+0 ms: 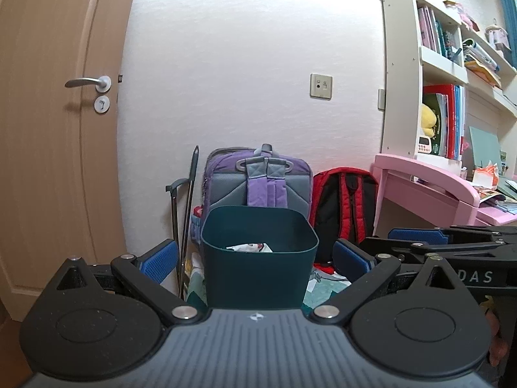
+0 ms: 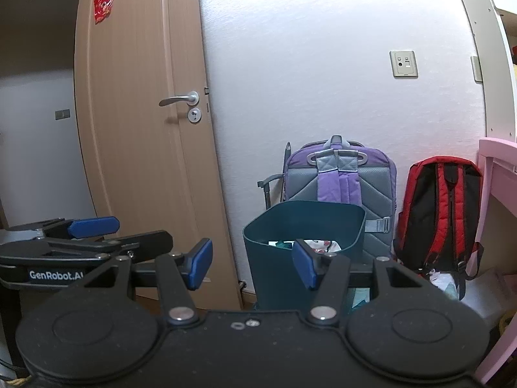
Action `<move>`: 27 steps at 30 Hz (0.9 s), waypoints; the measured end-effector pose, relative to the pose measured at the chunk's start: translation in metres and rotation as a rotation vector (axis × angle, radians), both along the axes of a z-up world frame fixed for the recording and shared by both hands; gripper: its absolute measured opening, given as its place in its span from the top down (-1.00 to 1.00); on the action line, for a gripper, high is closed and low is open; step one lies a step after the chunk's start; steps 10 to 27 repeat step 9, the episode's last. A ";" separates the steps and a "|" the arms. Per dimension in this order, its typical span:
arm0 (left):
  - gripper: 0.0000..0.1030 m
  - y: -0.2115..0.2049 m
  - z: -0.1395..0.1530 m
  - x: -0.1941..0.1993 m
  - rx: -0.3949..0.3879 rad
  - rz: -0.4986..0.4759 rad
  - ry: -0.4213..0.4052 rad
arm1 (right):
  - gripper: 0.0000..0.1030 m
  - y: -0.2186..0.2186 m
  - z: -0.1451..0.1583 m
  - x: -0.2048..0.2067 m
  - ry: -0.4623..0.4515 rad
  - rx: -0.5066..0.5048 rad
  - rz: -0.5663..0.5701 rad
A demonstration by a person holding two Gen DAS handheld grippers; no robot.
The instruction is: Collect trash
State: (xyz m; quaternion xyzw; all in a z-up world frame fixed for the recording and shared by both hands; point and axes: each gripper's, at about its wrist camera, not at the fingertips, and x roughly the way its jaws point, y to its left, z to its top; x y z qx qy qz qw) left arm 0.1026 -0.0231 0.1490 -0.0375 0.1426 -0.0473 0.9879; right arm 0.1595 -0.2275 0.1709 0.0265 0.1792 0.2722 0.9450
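Door [image 2: 142, 129], wall, then purple bag [image 1: 258, 177] and red bag [image 1: 345, 207] behind the dark bin [image 1: 258, 268], which stands on the floor with crumpled trash [image 1: 248, 247] inside. Left gripper [image 1: 255, 258] and right gripper [image 2: 252, 266] both released, empty. Next: find loose trash, approach low, keep the bin unbumped. Only left view shows desk [image 1: 426, 174] and shelf [image 1: 429, 64]; only right shows white scraps [image 2: 442, 279] under red bag.

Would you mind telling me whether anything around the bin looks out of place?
Yes: white scraps lie loose on the floor at the foot of the red backpack, outside the dark green bin, which already holds some crumpled paper. Both grippers are open and empty.
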 end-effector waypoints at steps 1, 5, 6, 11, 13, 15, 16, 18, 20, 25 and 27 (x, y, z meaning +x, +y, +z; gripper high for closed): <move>-0.99 -0.001 0.001 -0.001 0.004 -0.007 -0.005 | -0.06 0.000 0.000 0.000 0.000 0.002 0.001; -0.99 -0.003 0.002 -0.001 0.020 -0.003 -0.015 | -0.06 0.000 0.000 -0.001 -0.004 -0.004 -0.001; -0.99 -0.003 0.002 -0.001 0.018 -0.004 -0.013 | -0.06 0.000 0.000 -0.002 -0.005 -0.004 -0.002; -0.99 -0.001 0.000 0.001 0.007 -0.011 -0.002 | -0.06 0.001 -0.001 -0.004 -0.005 -0.004 0.000; -0.99 -0.001 0.000 0.001 0.007 -0.011 -0.002 | -0.06 0.001 -0.001 -0.004 -0.005 -0.004 0.000; -0.99 -0.001 0.000 0.001 0.007 -0.011 -0.002 | -0.06 0.001 -0.001 -0.004 -0.005 -0.004 0.000; -0.99 -0.001 0.000 0.001 0.007 -0.011 -0.002 | -0.06 0.001 -0.001 -0.004 -0.005 -0.004 0.000; -0.99 -0.001 0.000 0.001 0.007 -0.011 -0.002 | -0.06 0.001 -0.001 -0.004 -0.005 -0.004 0.000; -0.99 -0.001 0.000 0.001 0.007 -0.011 -0.002 | -0.06 0.001 -0.001 -0.004 -0.005 -0.004 0.000; -0.99 -0.001 0.000 0.001 0.007 -0.011 -0.002 | -0.06 0.001 -0.001 -0.004 -0.005 -0.004 0.000; -0.99 -0.001 0.000 0.001 0.007 -0.011 -0.002 | -0.06 0.001 -0.001 -0.004 -0.005 -0.004 0.000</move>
